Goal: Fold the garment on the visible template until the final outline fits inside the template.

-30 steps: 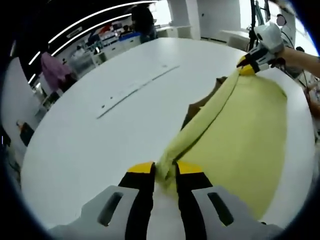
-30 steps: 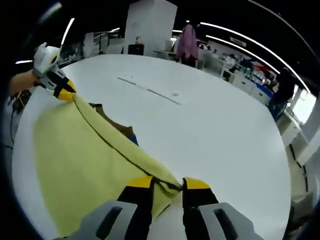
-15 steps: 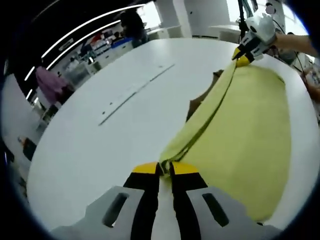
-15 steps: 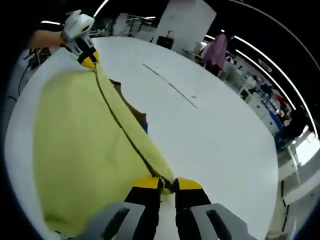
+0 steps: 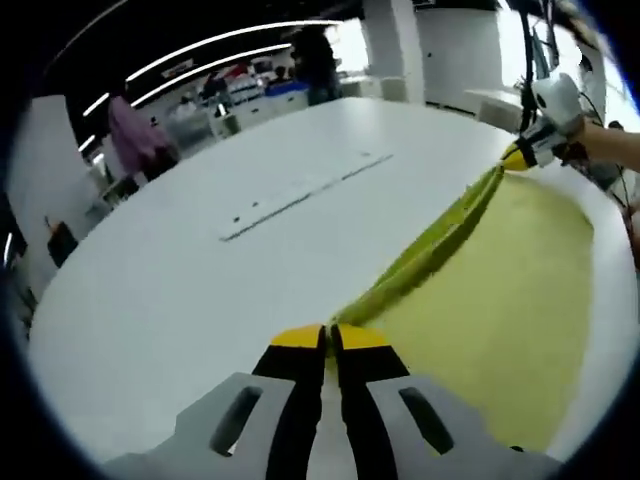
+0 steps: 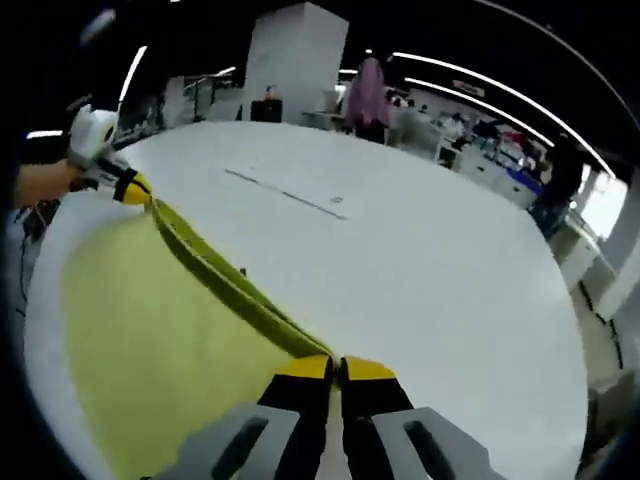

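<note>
— Changed since a moment back? Dropped and pulled taut: fold line of the yellow garment (image 5: 500,290) now stretched flatter and straighter over the white worktop (image 5: 200,270), brown patch beneath it hidden.

— And the cloth now? Spread along the near edge of the worktop, also seen in the right gripper view (image 6: 140,340), doubled edge running as a long ridge from one pinched end to the other. Well apart from the dark line marks (image 5: 300,195) out toward the worktop's middle. No clear template outline to be made out, so fit not judged.

— Hold on it? Left gripper (image 5: 327,338) clenched on one end of the folded edge, fingers (image 5: 298,345) pressed nearly together. Right gripper (image 6: 334,370) likewise clamped on the other end, fingers (image 6: 305,372) closed on cloth. Each seen small in the other's view, left (image 6: 125,185) and right (image 5: 525,155), gripping the far end.

— What matters for the next move? Long axis of the ridge straight between the two grippers, loose body of the garment on the person's side of that line, bare worktop beyond. Neither hand nearer; probably both to lay the edge down together.
</note>
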